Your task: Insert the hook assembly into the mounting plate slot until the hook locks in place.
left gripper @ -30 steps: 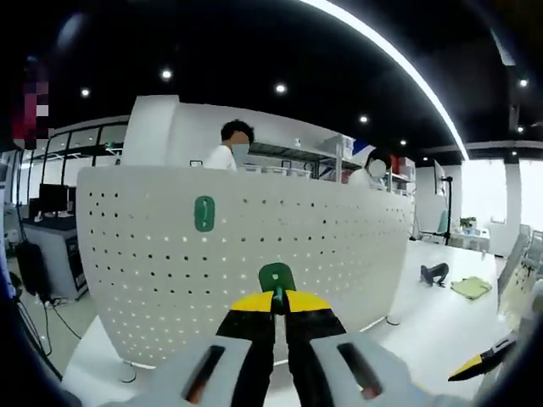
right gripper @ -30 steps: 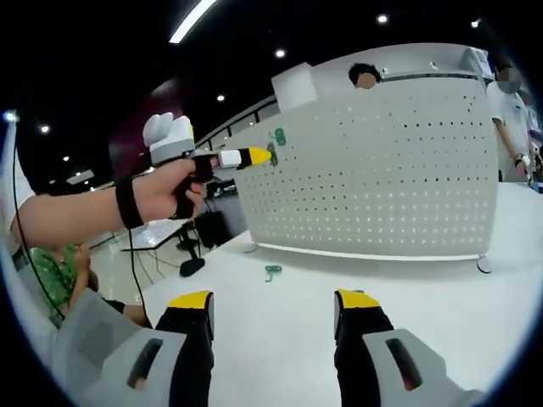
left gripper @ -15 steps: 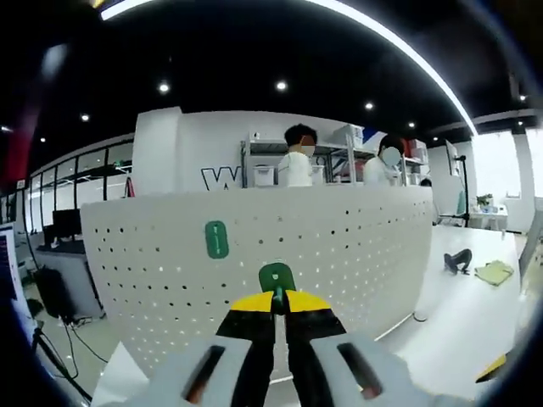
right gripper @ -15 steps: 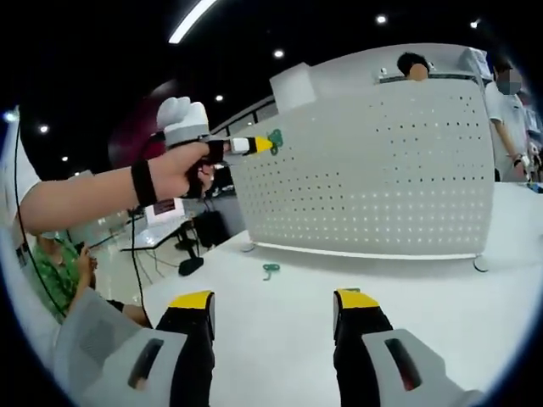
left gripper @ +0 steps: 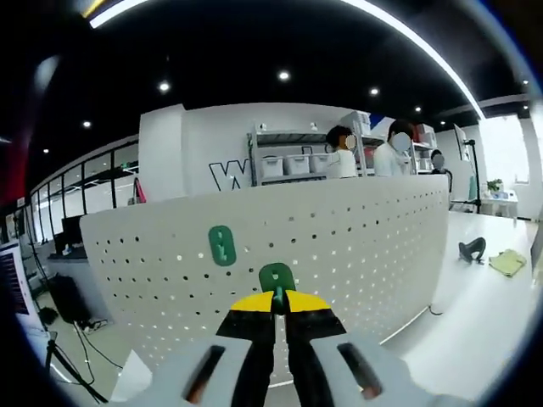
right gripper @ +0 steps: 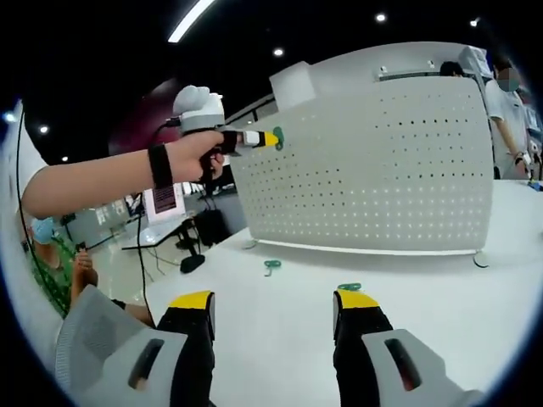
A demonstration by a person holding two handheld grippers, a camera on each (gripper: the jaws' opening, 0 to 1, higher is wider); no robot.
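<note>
Hook (left gripper: 277, 276) in left gripper (right gripper: 270, 138) has neared the pegboard (left gripper: 356, 246).

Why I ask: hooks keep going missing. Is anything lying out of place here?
Yes. Two green hooks lie loose on the white table before the pegboard: one near its left foot, one nearer the right gripper.

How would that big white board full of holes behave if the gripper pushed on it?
The perforated board stands upright on small feet, so a hard push up high might tip or slide it. It looks thin, so it may flex slightly where the left gripper presses the green hook.
</note>
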